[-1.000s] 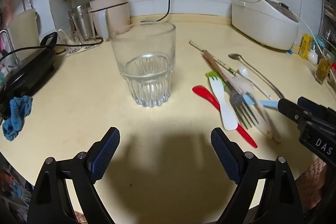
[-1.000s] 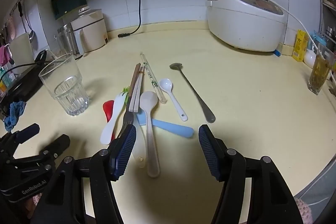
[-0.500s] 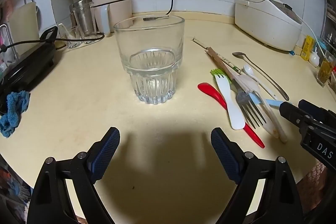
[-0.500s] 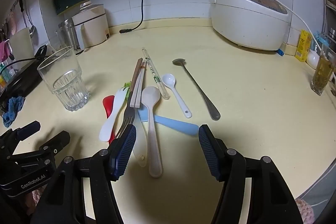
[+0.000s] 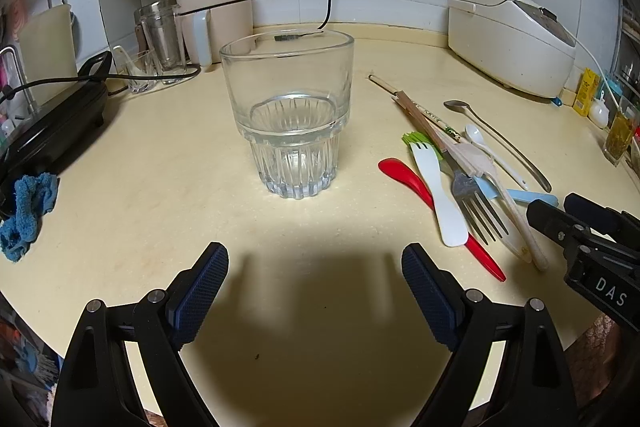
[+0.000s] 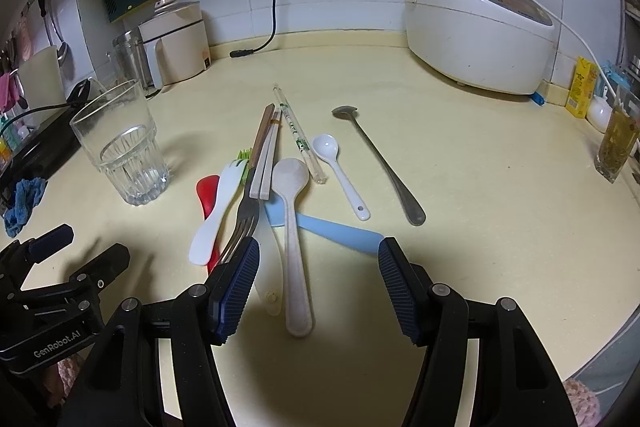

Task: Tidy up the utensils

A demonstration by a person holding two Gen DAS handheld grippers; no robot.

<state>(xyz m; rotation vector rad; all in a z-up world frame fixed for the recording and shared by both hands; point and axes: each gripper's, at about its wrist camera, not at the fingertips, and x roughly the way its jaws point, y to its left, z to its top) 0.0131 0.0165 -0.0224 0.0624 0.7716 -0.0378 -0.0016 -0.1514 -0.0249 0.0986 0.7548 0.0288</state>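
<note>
A clear ribbed glass stands empty on the cream counter, straight ahead of my left gripper. That gripper is open, holds nothing and stays a short way back from the glass. To the right of the glass lies a loose heap of utensils: a red spoon, a white plastic fork, a metal fork, chopsticks, a beige spoon, a small white spoon and a long metal spoon. My right gripper is open above the beige spoon's handle, its pads clear of it.
A white rice cooker sits at the back right, a kettle and jar at the back left. A black appliance and a blue cloth lie at the left. A glass of tea stands by the right edge.
The left gripper has edged a little closer to the glass, which looks larger now. The right gripper has hardly moved. Both pairs of jaws stand as wide as before.
</note>
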